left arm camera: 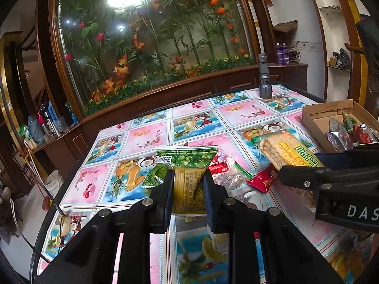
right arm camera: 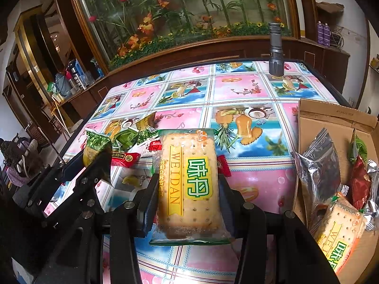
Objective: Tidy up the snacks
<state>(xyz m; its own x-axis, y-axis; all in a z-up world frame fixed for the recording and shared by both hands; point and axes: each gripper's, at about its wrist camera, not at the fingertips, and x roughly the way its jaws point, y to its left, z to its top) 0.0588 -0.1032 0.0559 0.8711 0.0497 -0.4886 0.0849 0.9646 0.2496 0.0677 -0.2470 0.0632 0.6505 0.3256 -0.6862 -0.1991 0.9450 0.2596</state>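
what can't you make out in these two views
- Green pea packet, left wrist view: its lower part is hidden between the left gripper fingers.
- Cardboard box, right wrist view: cut off by the right edge.
- Cracker pack in the right gripper: small print is blurred.

Your counter (right arm camera: 236, 90) wears pink-and-blue fruit squares; the cracker pack (right arm camera: 189, 184) is tan with yellow-green lettering; the box (right arm camera: 336, 120) is brown.

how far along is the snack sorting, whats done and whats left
Done: several packets already lie in the cardboard box. In hand: left tool grips a green pea packet; right tool grips a cracker pack. Left: red and green packets on the table.
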